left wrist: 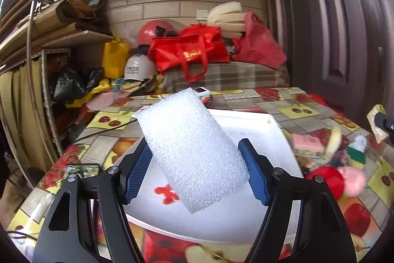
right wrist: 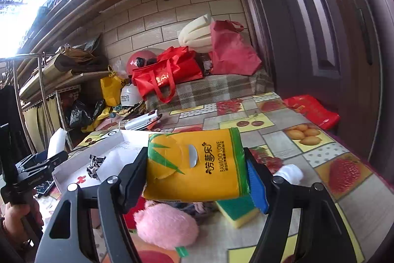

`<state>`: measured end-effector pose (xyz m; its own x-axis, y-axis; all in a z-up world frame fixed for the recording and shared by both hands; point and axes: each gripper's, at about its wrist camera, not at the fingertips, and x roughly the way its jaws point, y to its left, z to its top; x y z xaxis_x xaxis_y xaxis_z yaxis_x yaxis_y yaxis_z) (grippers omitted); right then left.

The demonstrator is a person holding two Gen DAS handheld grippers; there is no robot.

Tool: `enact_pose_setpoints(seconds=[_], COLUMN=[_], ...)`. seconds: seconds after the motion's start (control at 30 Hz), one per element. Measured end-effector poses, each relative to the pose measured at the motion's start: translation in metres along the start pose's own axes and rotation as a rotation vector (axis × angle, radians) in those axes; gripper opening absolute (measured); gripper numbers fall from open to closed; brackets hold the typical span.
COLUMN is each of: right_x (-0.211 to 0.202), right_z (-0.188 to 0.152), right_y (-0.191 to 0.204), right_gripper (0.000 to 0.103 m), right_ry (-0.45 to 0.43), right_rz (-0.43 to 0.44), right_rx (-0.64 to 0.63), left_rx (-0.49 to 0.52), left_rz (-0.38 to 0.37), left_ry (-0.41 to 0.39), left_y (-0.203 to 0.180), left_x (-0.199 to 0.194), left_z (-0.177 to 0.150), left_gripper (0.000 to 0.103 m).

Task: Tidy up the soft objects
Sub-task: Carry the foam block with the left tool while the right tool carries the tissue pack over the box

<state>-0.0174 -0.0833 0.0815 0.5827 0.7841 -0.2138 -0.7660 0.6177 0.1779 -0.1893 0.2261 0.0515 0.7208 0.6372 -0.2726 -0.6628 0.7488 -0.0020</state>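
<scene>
My left gripper point(left wrist: 195, 165) is shut on a white foam sheet point(left wrist: 190, 149) and holds it tilted above a white tray point(left wrist: 261, 126). My right gripper point(right wrist: 197, 171) is shut on a yellow tissue pack point(right wrist: 194, 165), raised above the table. Below it lie a pink plush toy point(right wrist: 165, 226) and a green-and-yellow sponge point(right wrist: 237, 211). The white tray also shows in the right wrist view point(right wrist: 73, 170), with a small black-and-white item point(right wrist: 94, 165) in it. In the left wrist view, a red and pink plush toy point(left wrist: 339, 180) and a pink box point(left wrist: 307, 143) lie right of the tray.
The table has a fruit-print cloth point(right wrist: 307, 139). A white soft object point(right wrist: 291, 173) lies right of my right gripper. A phone point(right wrist: 141, 122) lies beyond the tray. Red bags point(left wrist: 189, 51), helmets point(left wrist: 138, 69) and foam point(left wrist: 226, 16) are piled behind. A dark door point(left wrist: 332, 28) stands at right.
</scene>
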Motion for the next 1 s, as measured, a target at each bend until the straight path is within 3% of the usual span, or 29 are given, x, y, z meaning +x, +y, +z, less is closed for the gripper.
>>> enact_pose_setpoints(seconds=[0.1, 0.37, 0.6, 0.8, 1.0], right_x=[0.009, 0.038, 0.056, 0.076, 0.104], right_z=[-0.004, -0.01, -0.015, -0.019, -0.025], right_y=[0.014, 0.057, 0.094, 0.127, 0.15], right_gripper=[0.072, 0.072, 0.072, 0.072, 0.072], right_ry=[0.012, 0.066, 0.095, 0.168, 0.258], right_rz=[0.024, 0.11, 0.182, 0.287, 0.298], right_rx=[-0.011, -0.081, -0.173, -0.255, -0.287], left_rx=[-0.023, 0.027, -0.01, -0.015, -0.025], left_rz=[0.019, 0.025, 0.018, 0.029, 0.045], left_ry=[0.011, 0.023, 0.072, 0.081, 0.099], left_y=[0.011, 0.004, 0.012, 0.015, 0.022], left_x=[0.007, 0.02, 0.036, 0.046, 0.058], left_z=[-0.001, 0.001, 0.004, 0.008, 0.01], left_gripper=[0.072, 0.072, 0.072, 0.072, 0.073])
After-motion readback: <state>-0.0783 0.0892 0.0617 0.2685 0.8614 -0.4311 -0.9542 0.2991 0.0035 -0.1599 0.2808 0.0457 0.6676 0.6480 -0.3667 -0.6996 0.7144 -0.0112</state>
